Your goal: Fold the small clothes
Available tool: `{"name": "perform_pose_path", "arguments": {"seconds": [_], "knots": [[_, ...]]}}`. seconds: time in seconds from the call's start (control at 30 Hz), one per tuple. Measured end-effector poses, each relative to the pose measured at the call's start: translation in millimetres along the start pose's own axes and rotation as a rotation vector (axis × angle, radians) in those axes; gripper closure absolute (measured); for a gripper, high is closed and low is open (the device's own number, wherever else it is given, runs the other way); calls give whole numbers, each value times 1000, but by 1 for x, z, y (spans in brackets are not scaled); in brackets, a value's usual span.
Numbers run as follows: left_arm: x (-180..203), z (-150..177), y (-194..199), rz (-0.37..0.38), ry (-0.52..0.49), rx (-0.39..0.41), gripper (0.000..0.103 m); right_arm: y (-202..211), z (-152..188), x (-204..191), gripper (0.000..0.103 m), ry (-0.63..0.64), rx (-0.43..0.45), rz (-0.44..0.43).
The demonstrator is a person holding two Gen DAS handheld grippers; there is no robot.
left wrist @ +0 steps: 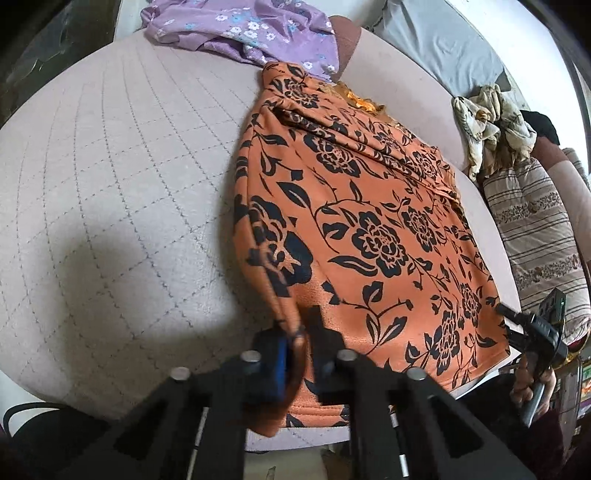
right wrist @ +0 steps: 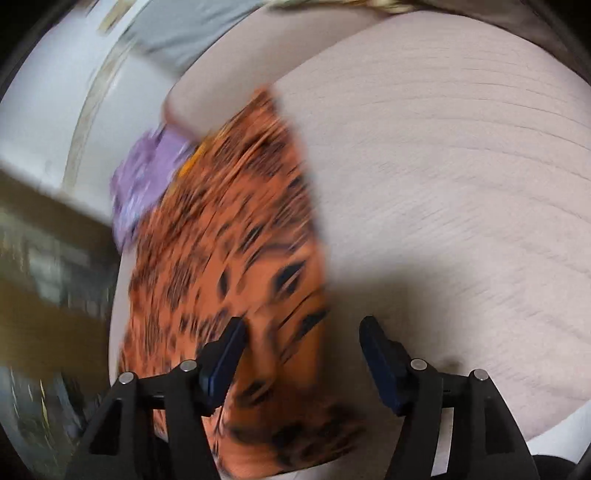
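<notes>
An orange garment with a black flower print [left wrist: 369, 221] lies spread on a pale quilted bed [left wrist: 110, 166]. My left gripper [left wrist: 301, 350] is shut on its near left corner, and the cloth bunches up between the pads. In the left wrist view my right gripper [left wrist: 504, 319] sits at the garment's right edge, held by a hand [left wrist: 532, 380]. The right wrist view is blurred. There my right gripper [right wrist: 303, 328] stands open over the orange garment [right wrist: 229, 229], its pads pressing on nothing and its right finger over bare bed.
A purple flowered garment [left wrist: 240, 29] lies at the far end of the bed. A crumpled cream cloth [left wrist: 487, 122], a striped pillow [left wrist: 535, 229] and a grey pillow [left wrist: 436, 40] line the right side. The bed's near edge [left wrist: 314, 439] runs just under my left gripper.
</notes>
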State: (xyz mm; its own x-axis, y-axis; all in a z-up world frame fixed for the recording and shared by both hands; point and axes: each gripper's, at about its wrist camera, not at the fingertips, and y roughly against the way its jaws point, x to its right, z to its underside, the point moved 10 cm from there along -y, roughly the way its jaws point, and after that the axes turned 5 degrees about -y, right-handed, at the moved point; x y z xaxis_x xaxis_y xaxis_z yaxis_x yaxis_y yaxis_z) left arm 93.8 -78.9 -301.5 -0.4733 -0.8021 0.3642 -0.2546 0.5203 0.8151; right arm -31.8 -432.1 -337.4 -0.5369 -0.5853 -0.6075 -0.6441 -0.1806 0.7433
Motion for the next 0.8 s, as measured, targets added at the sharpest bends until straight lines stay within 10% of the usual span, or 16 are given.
{"name": "perform_pose_path", "arguments": {"seconds": [0.07,0.1,0.13,0.5,0.8], "knots": [[0,-2,1,3,3,10,96,-9,15,-18,44,124,8,67],[-1,-2,1,5,8,12,96,-12,20,-24,77,176,16,96],[-2,-3,2,9,14,13,96,-15,24,-29,89,206,14,110],[-8,-7,6,-40,45,30,99,8,23,-54,93,252,154,180],[-18,-19,64,-33,74,176,99,43,28,-69,93,85,145,-114]]}}
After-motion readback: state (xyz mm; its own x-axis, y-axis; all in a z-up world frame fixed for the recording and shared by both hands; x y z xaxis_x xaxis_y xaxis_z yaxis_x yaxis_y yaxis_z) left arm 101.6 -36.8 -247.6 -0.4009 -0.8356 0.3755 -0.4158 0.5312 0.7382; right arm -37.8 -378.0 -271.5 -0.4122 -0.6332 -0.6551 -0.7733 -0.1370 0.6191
